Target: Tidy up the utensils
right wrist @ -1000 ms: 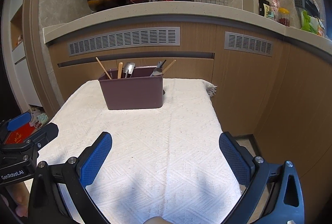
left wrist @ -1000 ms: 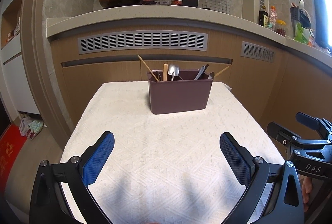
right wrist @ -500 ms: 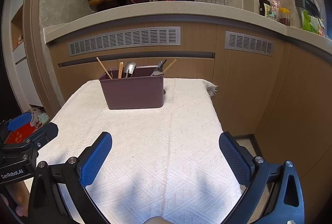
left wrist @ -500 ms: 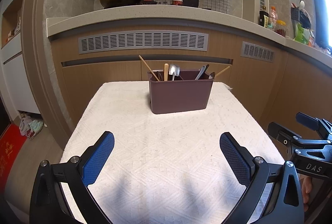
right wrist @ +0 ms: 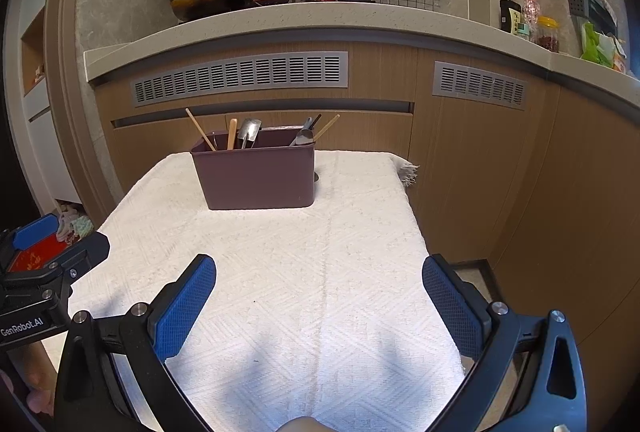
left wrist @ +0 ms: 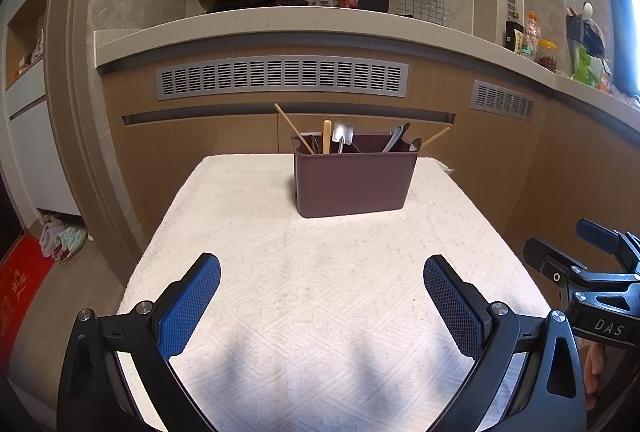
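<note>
Setting: kitchen, wood-fronted cabinets with vent grilles under a pale counter; before them a table under a white woven cloth (left wrist: 320, 292), bare of loose cutlery as far as we see.

Item: maroon plastic utensil caddy (left wrist: 352, 180), standing at 12 o'clock from both cameras, toward the far end of the cloth; it holds wooden chopsticks (left wrist: 292, 128), a metal spoon (left wrist: 343, 134) and dark-handled pieces, all leaning on the rim.

Tools: our left gripper (left wrist: 320, 296) and right gripper (right wrist: 318, 296) hover over the near cloth, tongs spread wide, nothing between the pads.

Handling, as we judge it: utensils light, stiff, unlikely to break; the metal is slick, the chopsticks thin and apt to roll; we would take each by the upper shaft above the rim, lifting straight; the caddy looks light and could tip if a handle drags.
</note>
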Tool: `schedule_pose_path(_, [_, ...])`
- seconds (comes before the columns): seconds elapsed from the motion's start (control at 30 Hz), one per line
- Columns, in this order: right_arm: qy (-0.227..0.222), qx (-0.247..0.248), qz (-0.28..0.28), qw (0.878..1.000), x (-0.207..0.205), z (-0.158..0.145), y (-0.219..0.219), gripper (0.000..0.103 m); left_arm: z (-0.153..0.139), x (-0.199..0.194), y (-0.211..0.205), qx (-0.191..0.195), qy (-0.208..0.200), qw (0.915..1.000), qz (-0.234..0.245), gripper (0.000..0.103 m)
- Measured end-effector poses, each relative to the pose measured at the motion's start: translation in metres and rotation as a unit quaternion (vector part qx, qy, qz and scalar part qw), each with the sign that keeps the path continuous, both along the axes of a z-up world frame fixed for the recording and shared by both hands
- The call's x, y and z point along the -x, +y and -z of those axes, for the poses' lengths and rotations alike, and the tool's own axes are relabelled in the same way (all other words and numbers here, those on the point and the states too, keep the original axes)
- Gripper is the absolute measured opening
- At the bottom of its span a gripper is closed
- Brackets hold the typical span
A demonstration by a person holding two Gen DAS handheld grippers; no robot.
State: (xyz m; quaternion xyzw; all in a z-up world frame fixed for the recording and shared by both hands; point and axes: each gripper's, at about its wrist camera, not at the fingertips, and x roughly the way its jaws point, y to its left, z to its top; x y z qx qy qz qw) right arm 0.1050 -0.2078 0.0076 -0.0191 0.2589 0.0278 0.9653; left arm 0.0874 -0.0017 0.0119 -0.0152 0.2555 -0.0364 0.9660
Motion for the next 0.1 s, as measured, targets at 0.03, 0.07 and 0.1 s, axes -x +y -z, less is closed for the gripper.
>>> schedule_pose_path(0.03, [0.0,-0.001,-0.001,1.0,0.0,0.0,-0.0004,0.103,0.0002,0.0,0.0003,-0.001,-0.001,1.0,0.0,0.101])
schedule_pose_path(0.07, [0.001,-0.002,-0.001,1.0,-0.0001,-0.0001,-0.0006,0.103,0.0006,0.0003,0.0004,-0.002,-0.002,1.0,0.0,0.101])
schedule_pose_path(0.1, [0.0,-0.002,-0.001,1.0,0.0001,0.0,-0.0007,0.103,0.001,-0.0004,0.0007,-0.004,-0.002,1.0,0.0,0.101])
